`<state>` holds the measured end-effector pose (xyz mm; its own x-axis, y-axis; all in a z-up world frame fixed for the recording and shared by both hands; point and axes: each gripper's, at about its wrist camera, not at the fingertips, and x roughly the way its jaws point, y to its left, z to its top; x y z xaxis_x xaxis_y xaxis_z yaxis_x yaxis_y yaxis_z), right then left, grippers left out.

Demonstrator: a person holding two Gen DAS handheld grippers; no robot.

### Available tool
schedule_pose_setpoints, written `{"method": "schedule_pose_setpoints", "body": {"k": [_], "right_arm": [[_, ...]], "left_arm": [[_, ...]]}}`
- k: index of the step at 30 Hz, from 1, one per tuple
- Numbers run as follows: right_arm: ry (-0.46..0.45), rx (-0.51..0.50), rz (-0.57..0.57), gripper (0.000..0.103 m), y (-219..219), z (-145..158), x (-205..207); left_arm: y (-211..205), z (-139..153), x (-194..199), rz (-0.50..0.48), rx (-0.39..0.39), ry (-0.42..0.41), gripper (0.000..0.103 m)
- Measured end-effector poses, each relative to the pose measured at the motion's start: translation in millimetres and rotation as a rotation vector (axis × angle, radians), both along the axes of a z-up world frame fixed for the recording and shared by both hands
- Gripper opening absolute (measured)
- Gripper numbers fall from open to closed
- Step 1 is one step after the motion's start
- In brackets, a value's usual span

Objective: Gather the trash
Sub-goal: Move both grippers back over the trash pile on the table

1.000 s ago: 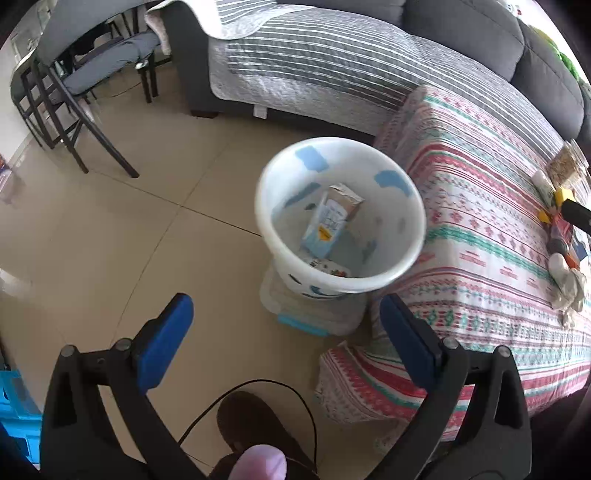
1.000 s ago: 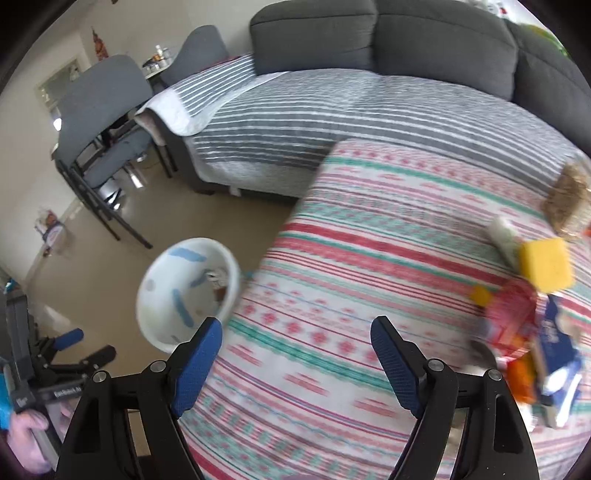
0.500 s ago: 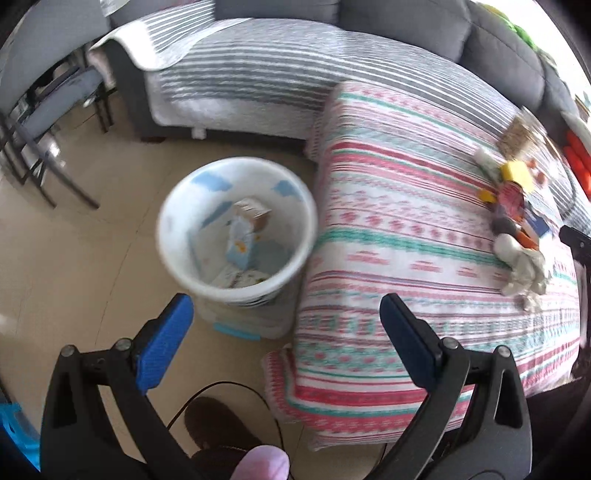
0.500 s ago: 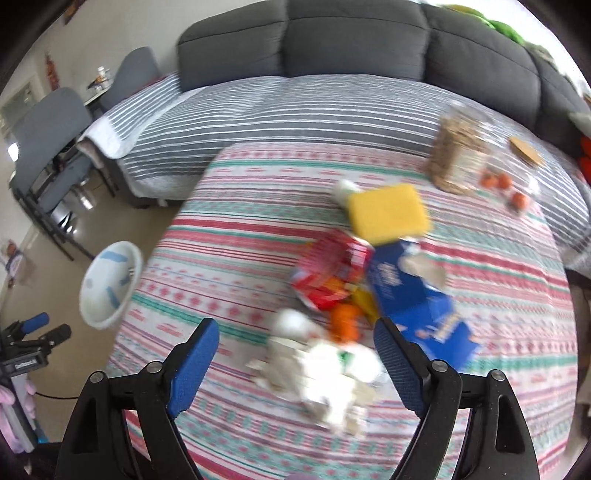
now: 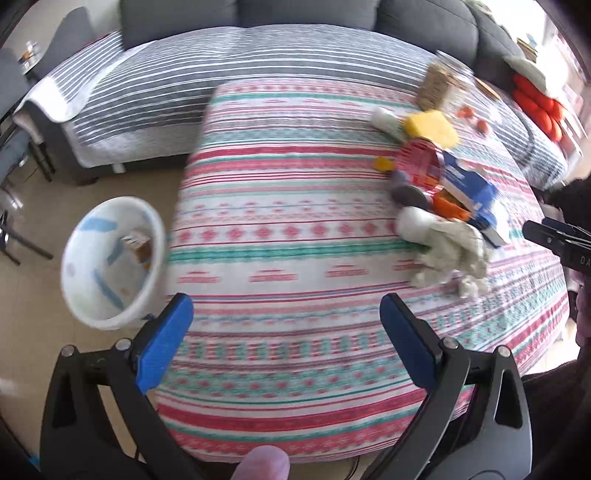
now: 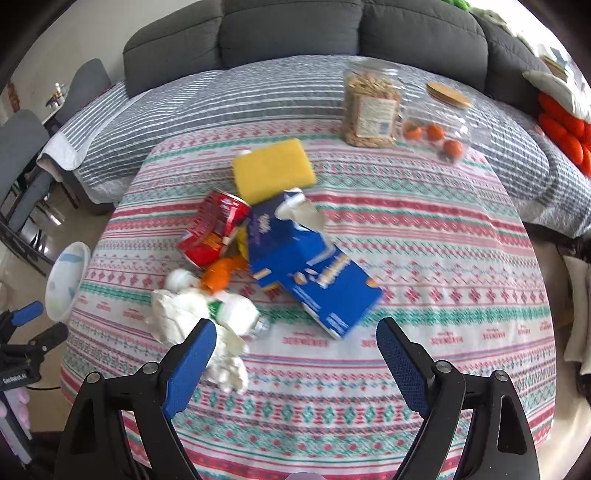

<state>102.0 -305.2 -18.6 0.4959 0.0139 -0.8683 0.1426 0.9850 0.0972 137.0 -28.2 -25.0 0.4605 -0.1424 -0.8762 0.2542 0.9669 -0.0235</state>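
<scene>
A heap of trash lies on the patterned tablecloth point(image 6: 424, 236): a blue carton point(image 6: 310, 273), a red can point(image 6: 214, 229), a yellow sponge point(image 6: 273, 171), orange scraps point(image 6: 219, 275) and crumpled white tissue point(image 6: 184, 314). My right gripper point(image 6: 295, 363) hangs open above the cloth just in front of the heap, nothing between its pads. My left gripper point(image 5: 286, 341) stands open over the table's near left part, empty. The white bin point(image 5: 110, 262) sits on the floor left of the table with a small carton point(image 5: 138, 247) inside. The heap point(image 5: 439, 188) shows far right in the left wrist view.
A jar of snacks point(image 6: 371, 107), a wooden lid point(image 6: 448, 96) and small oranges point(image 6: 432, 134) stand at the table's back. A grey sofa point(image 6: 295, 33) with a striped cover lies behind. Grey chairs point(image 6: 22, 147) stand at the left. Red cushions point(image 6: 565, 129) are at the right.
Both grippers swung right, from the bin and table's left edge toward the table. The bin slid left in both views and the trash heap came near the right gripper.
</scene>
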Motion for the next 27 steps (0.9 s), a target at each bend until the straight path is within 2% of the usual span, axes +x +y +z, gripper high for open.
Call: {"method": "schedule_pose_setpoints", "body": {"k": [7, 13, 24, 26, 27], "right_arm": [[0.018, 0.002, -0.047, 0.09, -28.1, -9.6, -14.5], [0.037, 0.003, -0.076, 0.09, -45.3, -17.6, -23.1], [0.055, 0.02, -0.115, 0.09, -65.2, -23.2, -26.5], [0.061, 0.023, -0.114, 0.09, -65.8, -24.1, -23.9], [0.064, 0.025, -0.114, 0.09, -65.3, -24.5, -22.8]], "left_arm": [[-56.3, -7.3, -4.5, -0.094, -0.023, 0.007, 0.101], [-89.6, -19.0, 0.4, -0.131, -0.033, 0.031, 0.101], [-122.2, -31.1, 15.1, -0.154, -0.156, 0.076, 0.1], [-124.1, -32.5, 17.1, -0.154, -0.182, 0.081, 0.093], [-125.4, -33.5, 18.3, -0.158, -0.188, 0.089, 0.081]]}}
